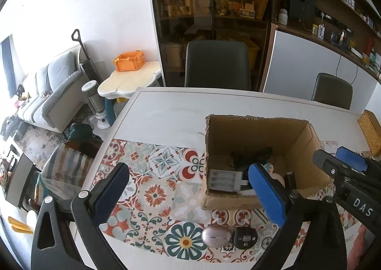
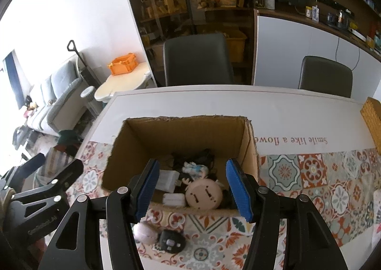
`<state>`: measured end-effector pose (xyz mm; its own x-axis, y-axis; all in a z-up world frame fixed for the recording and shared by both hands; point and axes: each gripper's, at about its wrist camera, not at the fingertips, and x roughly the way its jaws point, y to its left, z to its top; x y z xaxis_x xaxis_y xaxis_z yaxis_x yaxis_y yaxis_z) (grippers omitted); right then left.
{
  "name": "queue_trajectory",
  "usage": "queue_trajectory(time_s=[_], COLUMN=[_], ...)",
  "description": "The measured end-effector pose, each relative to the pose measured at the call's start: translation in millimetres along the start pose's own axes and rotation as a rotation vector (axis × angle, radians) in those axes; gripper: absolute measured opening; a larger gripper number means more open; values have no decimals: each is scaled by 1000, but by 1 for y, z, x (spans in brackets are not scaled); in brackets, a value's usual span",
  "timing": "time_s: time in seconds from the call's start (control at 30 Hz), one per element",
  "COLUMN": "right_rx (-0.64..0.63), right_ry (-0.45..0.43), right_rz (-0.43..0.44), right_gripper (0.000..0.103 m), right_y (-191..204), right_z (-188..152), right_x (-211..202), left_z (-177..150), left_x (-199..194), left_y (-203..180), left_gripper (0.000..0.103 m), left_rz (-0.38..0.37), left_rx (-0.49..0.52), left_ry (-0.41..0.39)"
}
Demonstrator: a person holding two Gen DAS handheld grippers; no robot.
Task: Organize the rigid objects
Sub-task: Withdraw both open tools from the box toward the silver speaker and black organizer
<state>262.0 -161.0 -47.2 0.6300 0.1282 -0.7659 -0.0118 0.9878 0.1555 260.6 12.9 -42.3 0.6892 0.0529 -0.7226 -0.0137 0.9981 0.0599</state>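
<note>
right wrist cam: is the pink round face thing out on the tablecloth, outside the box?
No. The pink round face piece lies inside the cardboard box, against its near wall beside the white blocks.

The cardboard box (image 1: 262, 132) hides most of its things behind its front wall. The left gripper's blue pad (image 1: 266, 196) covers part of the white charger (image 1: 223, 180). The woven basket (image 2: 373, 122) is cut off by the picture's edge. The jars on the shelf (image 1: 338, 32) are too small to tell apart.
</note>
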Motion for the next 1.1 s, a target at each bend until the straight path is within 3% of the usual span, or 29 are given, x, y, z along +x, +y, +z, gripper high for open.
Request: queue_trajectory(time_s=[0.27, 0.67, 1.1], right_rx=[-19, -36, -83], right_ry=[-7, 41, 188], right_rz=[30, 47, 60], right_gripper=[71, 71, 71], right_y=[10, 17, 25], right_z=[-25, -68, -118], right_x=[-16, -19, 10], left_z=[-27, -76, -127], left_x=[-16, -21, 4], left_y=[12, 27, 36], left_gripper=[103, 103, 103], left_rz=[35, 52, 56], left_rx=[-12, -58, -110], left_ry=[-7, 48, 192])
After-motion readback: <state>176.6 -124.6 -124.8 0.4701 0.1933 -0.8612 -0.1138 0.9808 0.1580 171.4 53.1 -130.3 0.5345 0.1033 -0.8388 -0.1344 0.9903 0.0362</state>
